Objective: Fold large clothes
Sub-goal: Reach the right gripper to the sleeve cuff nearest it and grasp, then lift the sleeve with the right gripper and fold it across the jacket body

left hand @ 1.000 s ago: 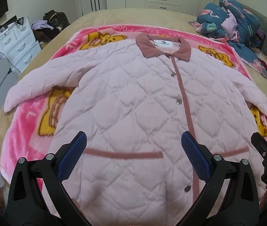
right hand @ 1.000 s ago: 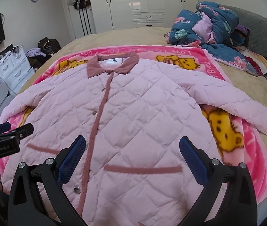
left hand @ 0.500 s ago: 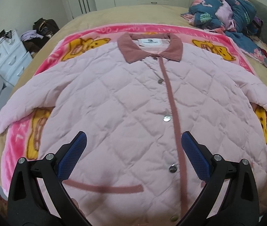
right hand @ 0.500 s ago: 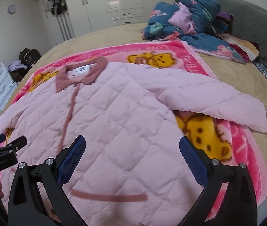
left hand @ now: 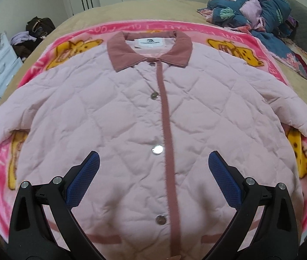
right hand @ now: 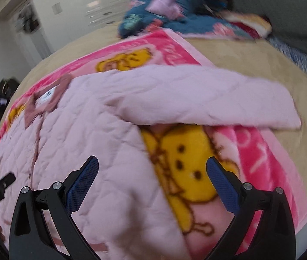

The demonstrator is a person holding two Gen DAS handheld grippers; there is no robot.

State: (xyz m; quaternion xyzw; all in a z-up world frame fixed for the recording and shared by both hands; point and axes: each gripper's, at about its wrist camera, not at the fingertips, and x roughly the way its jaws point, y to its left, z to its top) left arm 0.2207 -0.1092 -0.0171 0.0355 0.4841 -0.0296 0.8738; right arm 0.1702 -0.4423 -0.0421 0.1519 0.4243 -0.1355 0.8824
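- Pre-fold approach: quilted pink jacket (left hand: 131,112) spread flat, buttoned, on cartoon blanket (right hand: 261,156).
- Left gripper (left hand: 153,164) and right gripper (right hand: 152,169) spread wide, holding nothing.
- Next, likely: seizing right sleeve (right hand: 207,95), folding inward.

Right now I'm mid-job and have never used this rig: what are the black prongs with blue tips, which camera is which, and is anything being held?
There is no robot arm. A person holds one two-finger gripper in each hand, and a fisheye camera on each looks forward along its fingers. The black prongs with blue pads are those fingers.

The sharp picture is from the left gripper. It hangs open above the front of a pale pink quilted jacket with a dusty-rose collar, buttoned and spread flat.

The blurred picture is from the right gripper, also open, above the jacket's side edge. Beyond it lies the jacket's sleeve.

The jacket rests on a bright pink blanket printed with yellow bears, over a tan bed cover. A heap of dark blue patterned bedding sits at the far corner.

Nothing is held.
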